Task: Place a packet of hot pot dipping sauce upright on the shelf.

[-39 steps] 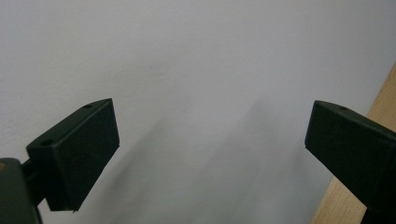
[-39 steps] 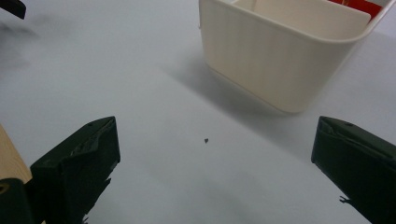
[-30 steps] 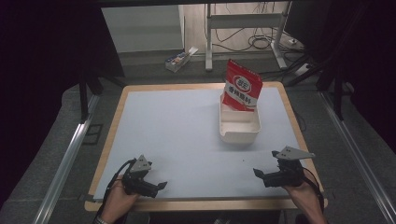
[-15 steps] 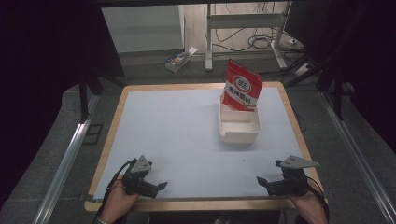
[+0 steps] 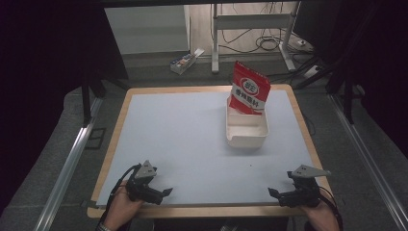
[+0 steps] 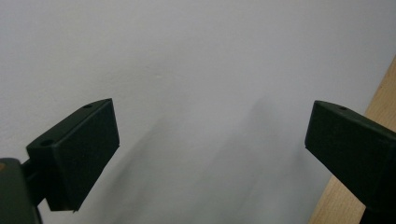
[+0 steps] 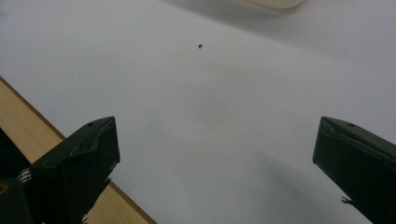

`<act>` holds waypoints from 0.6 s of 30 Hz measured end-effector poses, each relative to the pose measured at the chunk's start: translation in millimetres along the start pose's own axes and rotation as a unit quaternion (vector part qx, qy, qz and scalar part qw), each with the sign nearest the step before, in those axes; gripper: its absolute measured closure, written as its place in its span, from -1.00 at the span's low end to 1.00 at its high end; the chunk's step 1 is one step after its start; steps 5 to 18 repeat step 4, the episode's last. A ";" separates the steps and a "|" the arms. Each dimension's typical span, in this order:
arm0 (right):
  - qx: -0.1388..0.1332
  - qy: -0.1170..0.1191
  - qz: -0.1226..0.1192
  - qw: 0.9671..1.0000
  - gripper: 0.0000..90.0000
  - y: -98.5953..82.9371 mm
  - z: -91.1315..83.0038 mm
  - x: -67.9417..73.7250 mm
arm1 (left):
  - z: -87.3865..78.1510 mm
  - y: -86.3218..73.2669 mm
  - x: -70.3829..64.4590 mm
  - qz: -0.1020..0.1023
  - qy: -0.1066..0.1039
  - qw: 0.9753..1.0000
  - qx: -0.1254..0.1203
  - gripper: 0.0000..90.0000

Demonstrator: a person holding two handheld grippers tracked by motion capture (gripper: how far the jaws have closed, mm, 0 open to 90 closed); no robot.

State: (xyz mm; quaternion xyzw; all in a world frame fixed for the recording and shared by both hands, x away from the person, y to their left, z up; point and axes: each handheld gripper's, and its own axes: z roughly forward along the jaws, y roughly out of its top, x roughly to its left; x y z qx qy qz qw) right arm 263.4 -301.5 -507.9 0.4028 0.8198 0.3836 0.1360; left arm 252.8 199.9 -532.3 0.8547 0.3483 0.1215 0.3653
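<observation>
Two grippers low at near table edge, well apart. Left gripper (image 5: 166, 192) jaws wide open, nothing between, above white mat (image 5: 183, 139). Right gripper (image 5: 274, 193) jaws also wide open, empty. Red pouch (image 5: 248, 94) stands upright in far end of white tray (image 5: 246, 130), far from both grippers.

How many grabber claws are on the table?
2. The left gripper is at the table's near-left edge, and the right gripper is at its near-right edge. Both are open and holding nothing.
</observation>
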 end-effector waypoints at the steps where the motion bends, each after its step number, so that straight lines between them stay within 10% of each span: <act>1: -0.001 0.000 0.003 1.000 -0.99 -0.1 0.1 -0.3 | 0.1 0.0 0.0 0.000 0.000 1.000 0.001 -0.94; 18: 0.000 0.001 0.002 1.000 -0.99 -0.1 0.4 -0.3 | 0.3 0.4 0.0 0.000 0.000 1.000 0.000 -0.94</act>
